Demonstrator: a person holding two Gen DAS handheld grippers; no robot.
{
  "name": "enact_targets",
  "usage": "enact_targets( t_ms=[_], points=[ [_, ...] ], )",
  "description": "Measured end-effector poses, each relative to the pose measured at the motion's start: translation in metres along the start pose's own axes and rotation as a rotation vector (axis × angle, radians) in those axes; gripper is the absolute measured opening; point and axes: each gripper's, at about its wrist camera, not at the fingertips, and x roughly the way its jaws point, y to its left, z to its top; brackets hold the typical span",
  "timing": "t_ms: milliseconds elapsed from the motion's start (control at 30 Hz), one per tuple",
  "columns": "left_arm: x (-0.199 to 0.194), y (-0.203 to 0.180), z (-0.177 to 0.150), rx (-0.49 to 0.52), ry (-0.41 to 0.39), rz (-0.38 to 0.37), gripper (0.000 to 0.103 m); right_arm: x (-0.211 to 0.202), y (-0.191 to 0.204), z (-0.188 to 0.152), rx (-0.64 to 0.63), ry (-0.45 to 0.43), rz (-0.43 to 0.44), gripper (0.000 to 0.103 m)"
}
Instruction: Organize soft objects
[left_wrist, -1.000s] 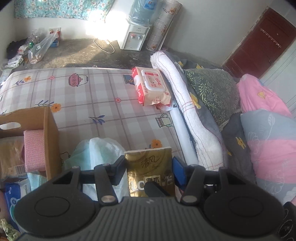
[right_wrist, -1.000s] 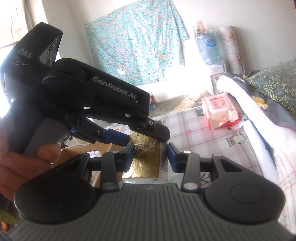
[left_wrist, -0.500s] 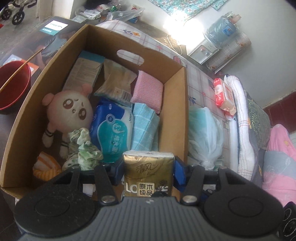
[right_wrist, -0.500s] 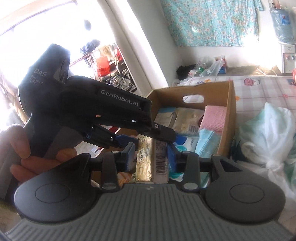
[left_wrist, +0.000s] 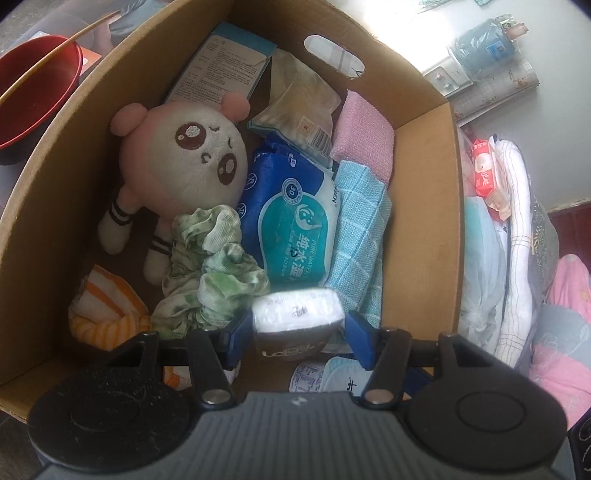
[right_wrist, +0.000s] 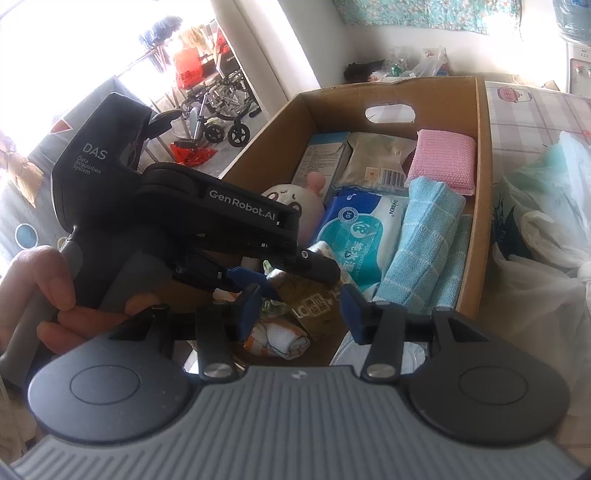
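Observation:
A gold tissue pack (left_wrist: 295, 310) hangs low inside the cardboard box (left_wrist: 424, 221), tipped so its white end faces up. My left gripper (left_wrist: 299, 336) straddles it with jaws opening; the pack sits loose between the pads, a sliver of gap on the right. In the right wrist view the pack (right_wrist: 314, 304) lies under the left gripper (right_wrist: 291, 275). My right gripper (right_wrist: 301, 314) is opening and its pads stand clear of the pack. The box (right_wrist: 480, 166) holds a plush bear (left_wrist: 184, 158), a blue wipes pack (left_wrist: 295, 229), a blue cloth (left_wrist: 360, 251), a pink cloth (left_wrist: 364, 136) and a green-white cloth (left_wrist: 210, 273).
An orange-striped cloth (left_wrist: 103, 306) lies in the box's near corner. A red basin (left_wrist: 33, 85) stands left of the box. A white plastic bag (right_wrist: 535, 221) sits right of it on the bed, with a red wipes pack (left_wrist: 485, 173) beyond. A hand (right_wrist: 44, 291) holds the left gripper.
Both grippers came down closer over the box. The tissue pack tipped forward from its gold face to its white end. The right jaws spread off the pack.

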Motion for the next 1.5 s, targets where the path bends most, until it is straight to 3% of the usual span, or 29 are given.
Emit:
enact_targets(
  t_ms=[233, 300, 567, 767, 900, 1100, 1233, 1500],
  points=[
    [-0.019, -0.010, -0.007, 0.067, -0.058, -0.027, 0.068, -0.004, -0.015, 0.008, 0.035, -0.034, 0.009, 0.051],
    [-0.025, -0.013, -0.010, 0.091, -0.081, -0.042, 0.070, -0.008, -0.018, 0.009, 0.039, -0.054, 0.013, 0.056],
    [-0.074, -0.031, -0.039, 0.264, -0.309, -0.062, 0.084, -0.046, -0.023, 0.003, 0.049, -0.203, 0.043, 0.072],
    [-0.095, -0.031, -0.068, 0.313, -0.467, -0.064, 0.093, -0.083, -0.028, -0.017, 0.066, -0.319, 0.009, 0.083],
    [-0.097, -0.034, -0.090, 0.363, -0.556, 0.000, 0.095, -0.100, -0.041, -0.034, 0.118, -0.364, -0.024, 0.087],
    [-0.093, -0.059, -0.135, 0.578, -0.772, 0.222, 0.098, -0.113, -0.056, -0.057, 0.188, -0.375, -0.055, 0.087],
    [-0.086, -0.069, -0.157, 0.629, -0.762, 0.223, 0.099, -0.118, -0.058, -0.070, 0.197, -0.385, -0.070, 0.087],
    [-0.071, -0.063, -0.184, 0.614, -0.696, 0.206, 0.102, -0.122, -0.056, -0.082, 0.165, -0.377, -0.154, 0.090]
  ],
)
